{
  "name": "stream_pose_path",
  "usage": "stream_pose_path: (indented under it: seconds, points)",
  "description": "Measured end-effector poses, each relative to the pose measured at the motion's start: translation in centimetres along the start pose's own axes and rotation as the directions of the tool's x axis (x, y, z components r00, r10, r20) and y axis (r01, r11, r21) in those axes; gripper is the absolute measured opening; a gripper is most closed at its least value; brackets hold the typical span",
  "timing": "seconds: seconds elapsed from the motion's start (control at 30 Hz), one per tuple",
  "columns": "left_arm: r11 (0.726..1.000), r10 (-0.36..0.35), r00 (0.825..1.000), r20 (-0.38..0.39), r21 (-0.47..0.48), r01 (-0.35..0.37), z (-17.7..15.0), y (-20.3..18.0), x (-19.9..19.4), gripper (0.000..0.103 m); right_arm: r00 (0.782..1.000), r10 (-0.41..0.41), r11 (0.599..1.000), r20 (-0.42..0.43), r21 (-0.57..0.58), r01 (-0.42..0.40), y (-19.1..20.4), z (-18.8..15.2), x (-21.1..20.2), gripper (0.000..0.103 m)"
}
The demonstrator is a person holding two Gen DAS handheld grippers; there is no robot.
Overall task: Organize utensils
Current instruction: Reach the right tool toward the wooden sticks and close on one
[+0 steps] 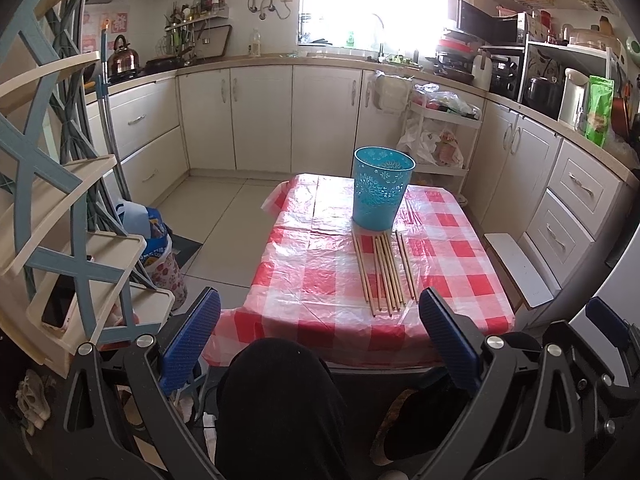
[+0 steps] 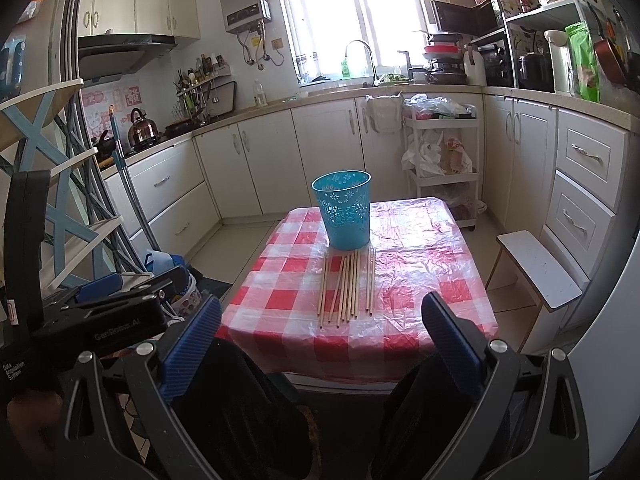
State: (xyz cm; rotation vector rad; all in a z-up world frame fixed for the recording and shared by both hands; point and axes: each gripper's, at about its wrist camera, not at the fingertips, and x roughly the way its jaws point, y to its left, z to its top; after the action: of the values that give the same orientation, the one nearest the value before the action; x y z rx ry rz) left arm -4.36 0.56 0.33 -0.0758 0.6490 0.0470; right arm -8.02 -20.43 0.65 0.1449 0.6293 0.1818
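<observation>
Both jaws wide, empty; chopsticks [image 1: 384, 270] touching bin [image 1: 382, 188], bin contents hidden.

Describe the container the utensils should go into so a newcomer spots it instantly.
Find the table with the red-and-white checked cloth mid-kitchen. On it, just behind the row of wooden chopsticks, stands an upright turquoise basket, the only blue, perforated, flower-patterned thing there.

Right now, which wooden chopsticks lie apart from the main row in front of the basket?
The few wooden chopsticks lying beside the turquoise perforated plastic basket, on its right; the main row of chopsticks lies nearer the camera.
</observation>
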Motion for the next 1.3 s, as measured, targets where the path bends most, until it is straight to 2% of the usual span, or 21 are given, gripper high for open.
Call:
stream_pose_path:
  seconds: [0.3,0.6,0.63,0.67,0.73,0.8,1.03,1.3]
  points:
    - [1.0,-0.02,0.999,-0.048,0.013,0.02,1.5,-0.7,6.1,0.095,0.998,-0.05,0.999,-0.041,0.0,0.05,-2.3,1.5,6.1,0.096]
    - [0.998,-0.047,0.989,-0.14,0.036,0.052,3.7,-3.1,17.5,0.095,0.988,-0.07,0.997,-0.136,-0.055,0.063,-5.1,2.6,16.9,0.095]
    - [0.998,-0.051,0.986,-0.156,0.029,0.056,3.9,-3.2,19.1,0.094,0.985,-0.067,0.997,-0.162,-0.059,0.058,-5.6,2.7,18.4,0.088]
    - [0.998,-0.051,0.984,-0.168,0.023,0.055,3.9,-3.2,20.4,0.094,0.98,-0.058,0.997,-0.192,-0.054,0.048,-6.1,2.7,20.1,0.074]
    - [0.999,-0.047,0.981,-0.186,0.011,0.05,3.9,-3.4,23.2,0.094,0.968,-0.05,0.998,-0.246,-0.038,0.042,-7.2,2.5,23.6,0.064]
    - [0.999,-0.029,0.977,-0.21,0.009,0.031,4.0,-3.6,26.2,0.094,0.951,-0.022,1.0,-0.308,-0.012,0.02,-8.2,2.5,27.0,0.047]
    - [1.0,0.011,0.961,-0.277,0.026,-0.004,4.1,-4.6,33.7,0.09,0.916,-0.053,0.998,-0.398,-0.042,0.039,-9.8,2.4,35.6,0.039]
    - [0.999,0.028,0.947,-0.321,0.053,-0.011,4.1,-4.5,38.1,0.087,0.885,-0.103,0.994,-0.453,-0.084,0.072,-10.4,1.9,40.6,0.039]
